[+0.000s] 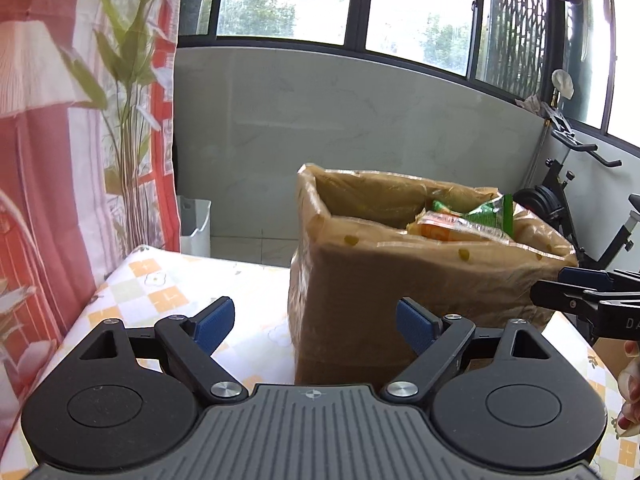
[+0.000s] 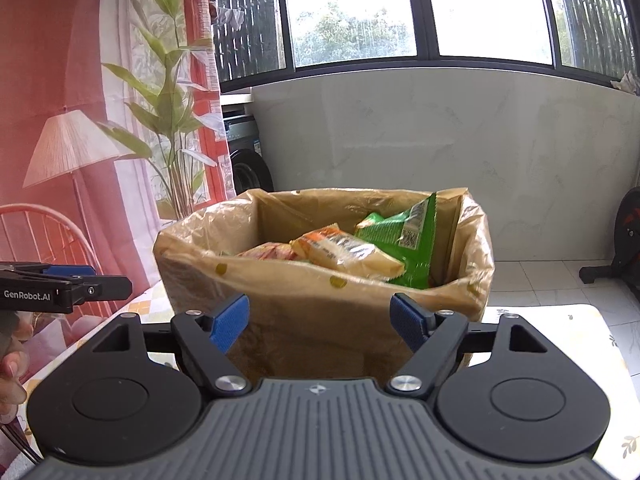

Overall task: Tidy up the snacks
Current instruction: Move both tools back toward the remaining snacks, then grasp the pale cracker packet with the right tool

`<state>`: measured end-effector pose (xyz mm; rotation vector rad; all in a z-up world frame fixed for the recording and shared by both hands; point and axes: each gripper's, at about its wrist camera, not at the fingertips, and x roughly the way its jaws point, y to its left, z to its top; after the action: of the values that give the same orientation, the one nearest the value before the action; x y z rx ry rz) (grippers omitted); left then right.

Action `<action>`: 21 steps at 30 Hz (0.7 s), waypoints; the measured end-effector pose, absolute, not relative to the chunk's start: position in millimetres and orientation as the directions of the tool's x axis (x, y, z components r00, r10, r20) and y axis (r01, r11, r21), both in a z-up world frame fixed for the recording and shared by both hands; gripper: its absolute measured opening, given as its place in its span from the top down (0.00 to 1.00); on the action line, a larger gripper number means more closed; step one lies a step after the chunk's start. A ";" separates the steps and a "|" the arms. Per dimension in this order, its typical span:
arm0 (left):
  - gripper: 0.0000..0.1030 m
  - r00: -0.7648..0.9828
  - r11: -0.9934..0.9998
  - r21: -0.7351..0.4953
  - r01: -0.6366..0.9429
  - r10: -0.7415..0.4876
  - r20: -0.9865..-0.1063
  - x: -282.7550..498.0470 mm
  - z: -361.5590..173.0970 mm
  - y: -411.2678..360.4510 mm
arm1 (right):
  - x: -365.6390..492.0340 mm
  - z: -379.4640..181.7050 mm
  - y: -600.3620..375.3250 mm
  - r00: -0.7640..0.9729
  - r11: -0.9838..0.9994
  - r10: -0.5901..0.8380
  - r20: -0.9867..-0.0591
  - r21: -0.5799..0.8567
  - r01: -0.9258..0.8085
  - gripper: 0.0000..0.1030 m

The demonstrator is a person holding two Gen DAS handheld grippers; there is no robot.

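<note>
My left tongs [image 1: 316,326] stand wide open with nothing between the blue pads, pointing at the near left corner of the brown box [image 1: 400,280]. My right tongs [image 2: 320,322] are also spread wide and empty, facing the box's near wall [image 2: 320,320] head-on. No pad touches the box.

The only writing I can read is "GenRobot.AI", in white on the side of my left tongs as they show at the left edge of the right wrist view [image 2: 66,286]. On my right tongs, at the right edge of the left wrist view [image 1: 588,300], only the letters "DA" show before the edge cuts them off. The snack packets carry print and a barcode, too small to read.

The box is lined with a thin tan plastic bag [image 2: 478,248] folded over its rim. Inside lie a green packet [image 2: 408,232] leaning at the far right, an orange-and-cream packet [image 2: 340,250] in front of it, and a reddish one [image 2: 268,252] to the left.

The box stands on a surface [image 1: 160,292] covered with a pale cloth checked in orange and green. To the left hangs a printed curtain [image 2: 80,120] showing a lamp, a chair and a plant. Beyond are a grey marbled wall [image 2: 440,140], dark-framed windows with trees outside, a tiled floor, and an exercise bike [image 1: 560,200] at the far right.
</note>
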<state>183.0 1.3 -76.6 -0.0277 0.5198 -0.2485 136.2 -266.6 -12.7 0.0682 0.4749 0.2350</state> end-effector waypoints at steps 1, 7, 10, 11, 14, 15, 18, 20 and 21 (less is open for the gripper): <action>0.13 0.835 0.969 -0.096 0.226 -0.243 -0.494 179.9 -81.3 4.0 | 134.2 -15.7 -265.0 0.858 0.968 0.250 -0.449 0.120 -0.219 0.21; 0.13 0.811 0.976 -0.105 0.189 -0.215 -0.544 169.0 -105.5 13.9 | 124.9 -30.7 -252.8 0.836 0.964 0.266 -0.479 0.111 -0.243 0.20; 0.13 0.799 0.980 -0.104 0.170 -0.198 -0.567 164.8 -115.6 17.5 | 118.7 -36.7 -246.1 0.833 0.962 0.273 -0.482 0.111 -0.251 0.19; 0.13 0.796 0.980 -0.104 0.167 -0.196 -0.572 162.7 -118.3 18.3 | 116.5 -39.3 -245.0 0.830 0.960 0.280 -0.482 0.122 -0.252 0.19; 0.13 0.788 0.979 -0.105 0.176 -0.204 -0.581 156.4 -125.1 19.0 | 111.2 -46.3 -242.1 0.825 0.959 0.282 -0.490 0.142 -0.243 0.19; 0.13 0.785 0.978 -0.104 0.182 -0.208 -0.583 153.6 -127.0 18.9 | 108.4 -49.0 -241.8 0.825 0.961 0.276 -0.494 0.144 -0.235 0.19; 0.13 0.775 0.975 -0.093 0.201 -0.217 -0.594 143.7 -134.0 16.4 | 96.6 -58.7 -241.5 0.822 0.964 0.265 -0.504 0.153 -0.217 0.19; 0.13 0.761 0.973 -0.088 0.213 -0.222 -0.609 137.8 -141.2 14.3 | 89.4 -67.3 -241.5 0.815 0.967 0.253 -0.522 0.140 -0.211 0.19; 0.13 0.754 0.972 -0.087 0.218 -0.224 -0.618 134.7 -145.4 13.4 | 86.2 -72.5 -241.6 0.808 0.970 0.245 -0.535 0.132 -0.207 0.19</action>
<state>134.7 13.4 -145.4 -0.0098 0.6751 -0.2410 86.2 -241.6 -72.5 0.0682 0.5814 0.2415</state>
